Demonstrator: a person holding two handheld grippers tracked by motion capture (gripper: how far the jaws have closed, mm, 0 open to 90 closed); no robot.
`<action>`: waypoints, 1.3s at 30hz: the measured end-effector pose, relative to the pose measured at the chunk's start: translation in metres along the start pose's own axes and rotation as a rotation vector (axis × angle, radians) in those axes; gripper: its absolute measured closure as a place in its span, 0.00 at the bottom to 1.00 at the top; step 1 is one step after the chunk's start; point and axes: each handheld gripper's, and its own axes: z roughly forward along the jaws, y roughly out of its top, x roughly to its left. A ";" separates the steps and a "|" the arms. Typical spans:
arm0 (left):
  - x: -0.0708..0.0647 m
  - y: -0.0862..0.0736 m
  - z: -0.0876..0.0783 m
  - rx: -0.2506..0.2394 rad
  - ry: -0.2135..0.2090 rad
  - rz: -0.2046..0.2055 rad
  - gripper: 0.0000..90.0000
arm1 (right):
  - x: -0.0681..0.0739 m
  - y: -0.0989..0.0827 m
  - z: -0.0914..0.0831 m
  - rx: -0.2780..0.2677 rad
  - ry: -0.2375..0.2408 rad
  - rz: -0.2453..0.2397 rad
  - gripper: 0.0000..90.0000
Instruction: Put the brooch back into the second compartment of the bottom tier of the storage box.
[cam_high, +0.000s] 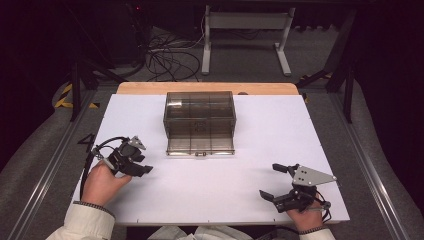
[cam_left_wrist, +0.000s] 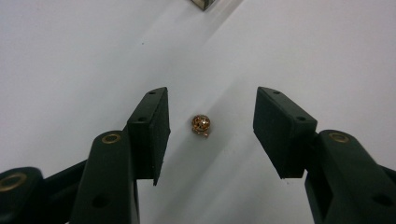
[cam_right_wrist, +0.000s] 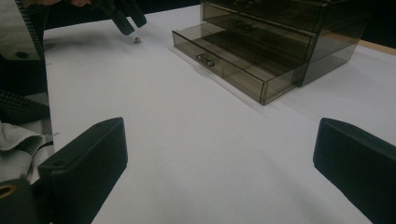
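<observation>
High view looks down on a white desk (cam_high: 280, 130) with a smoky transparent drawer box (cam_high: 199, 121) standing toward its far middle; the bottom drawer (cam_high: 200, 145) is pulled out toward the person, showing divided compartments and a small metal handle at its front. The left gripper (cam_high: 142, 167) sits near the desk's left edge, held in the left hand (cam_high: 102, 182), angled toward the box and well short of it. The right gripper (cam_high: 272, 181) rests near the front right, with the grey three-cornered plate on top, jaws spread wide with nothing between them.

Left gripper view shows its jaws parted, released, straddling a small gold-coloured bead (cam_left_wrist: 201, 124) that lies on the desk between them, closer to the left jaw, touching neither. A corner of the box peeks in at the top edge.

Right gripper view shows the bead (cam_right_wrist: 137, 39) far off beneath the left gripper's tips, the open drawer to its right, and bare white surface ahead.
</observation>
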 end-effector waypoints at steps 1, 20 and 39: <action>0.001 0.000 0.001 0.005 0.000 0.003 0.52 | 0.000 0.000 0.000 0.000 0.002 0.000 0.04; 0.005 0.003 0.015 0.094 -0.019 0.012 0.69 | 0.000 0.000 0.001 0.005 0.014 0.002 0.04; 0.003 0.003 0.016 0.117 0.014 0.017 0.88 | 0.000 0.000 0.001 0.009 0.021 0.001 0.04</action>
